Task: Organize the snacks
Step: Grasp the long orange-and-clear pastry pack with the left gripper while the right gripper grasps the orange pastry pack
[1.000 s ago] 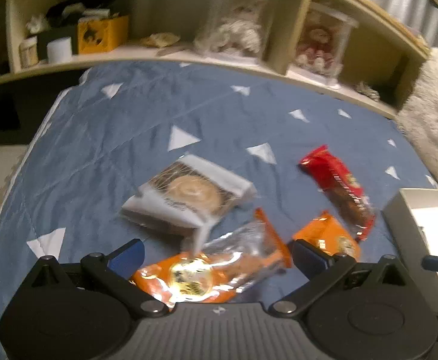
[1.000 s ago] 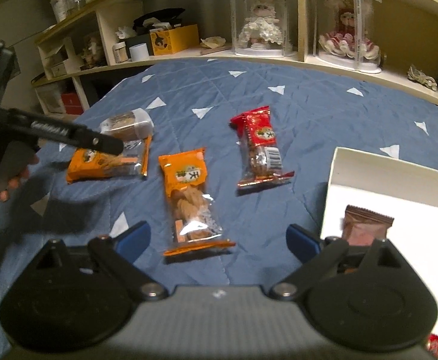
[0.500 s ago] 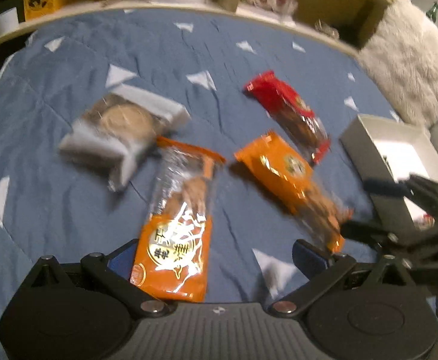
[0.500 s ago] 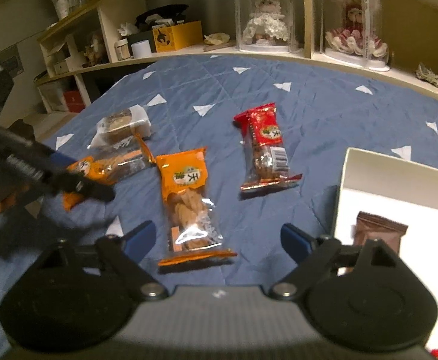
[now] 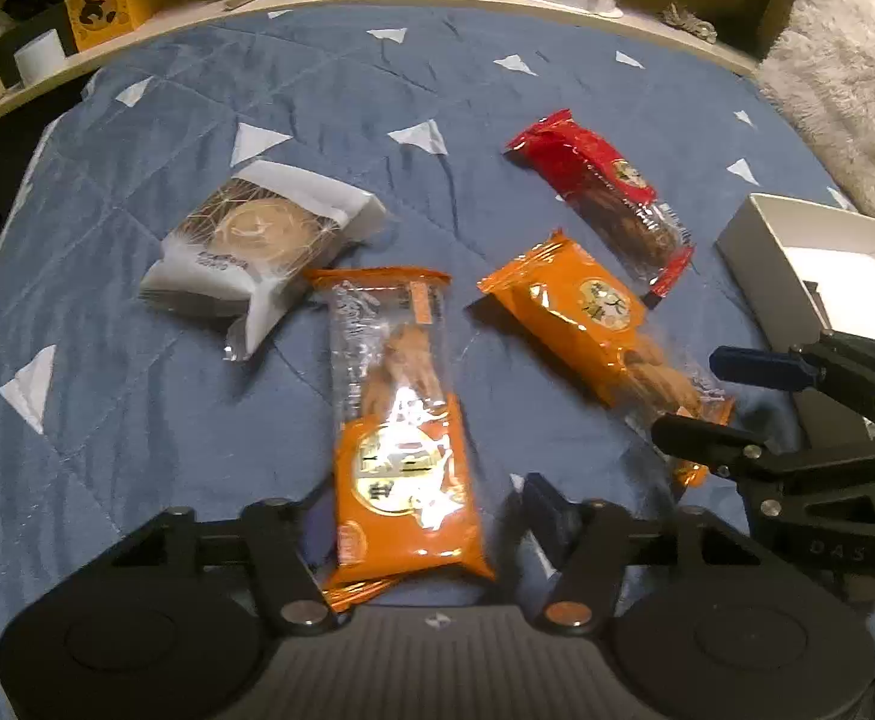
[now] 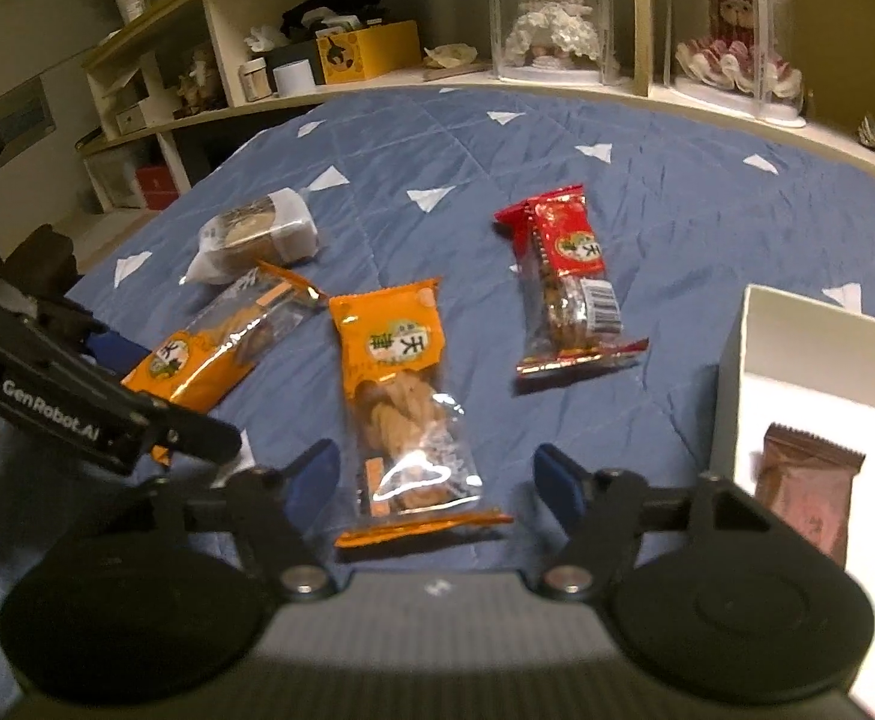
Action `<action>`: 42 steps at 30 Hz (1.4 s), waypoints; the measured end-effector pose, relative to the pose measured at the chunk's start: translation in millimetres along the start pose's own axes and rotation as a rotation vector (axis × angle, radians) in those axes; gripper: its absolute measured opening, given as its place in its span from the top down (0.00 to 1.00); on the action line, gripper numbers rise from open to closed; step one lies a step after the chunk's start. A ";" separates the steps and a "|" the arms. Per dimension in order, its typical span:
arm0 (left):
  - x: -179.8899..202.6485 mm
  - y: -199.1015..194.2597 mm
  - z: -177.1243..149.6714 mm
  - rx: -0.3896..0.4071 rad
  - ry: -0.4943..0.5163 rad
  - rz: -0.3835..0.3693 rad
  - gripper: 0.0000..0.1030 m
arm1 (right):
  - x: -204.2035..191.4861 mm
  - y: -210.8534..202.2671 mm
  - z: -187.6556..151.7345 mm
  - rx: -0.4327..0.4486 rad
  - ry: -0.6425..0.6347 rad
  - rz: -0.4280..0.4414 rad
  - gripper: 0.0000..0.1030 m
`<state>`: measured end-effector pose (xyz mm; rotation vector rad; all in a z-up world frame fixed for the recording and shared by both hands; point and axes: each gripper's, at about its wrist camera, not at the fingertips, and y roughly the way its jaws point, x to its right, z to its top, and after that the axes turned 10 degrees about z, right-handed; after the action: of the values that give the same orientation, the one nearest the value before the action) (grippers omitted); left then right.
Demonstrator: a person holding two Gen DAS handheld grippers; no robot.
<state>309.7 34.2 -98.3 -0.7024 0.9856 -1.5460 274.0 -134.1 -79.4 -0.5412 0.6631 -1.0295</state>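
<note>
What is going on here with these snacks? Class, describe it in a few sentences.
A person holds tongs in each hand over a blue quilt. The left tongs straddle the left orange packet, the right tongs the middle orange packet; both have just been closing, neither visibly pinching yet. A red packet and wrapped pastry lie untouched; a brown packet sits in the white box.

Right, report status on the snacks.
Left tongs just closing around one orange packet, not pressing yet. Right tongs likewise around other orange packet. Nothing in the way.
</note>
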 end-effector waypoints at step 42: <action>25.2 -24.6 -39.7 -0.045 0.042 0.019 0.31 | -28.8 -57.0 -25.8 -0.135 0.015 -0.023 0.33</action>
<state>258.8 19.0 -97.4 -0.6926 1.0583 -1.5309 211.3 -134.5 -50.9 -0.6605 0.7450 -1.0164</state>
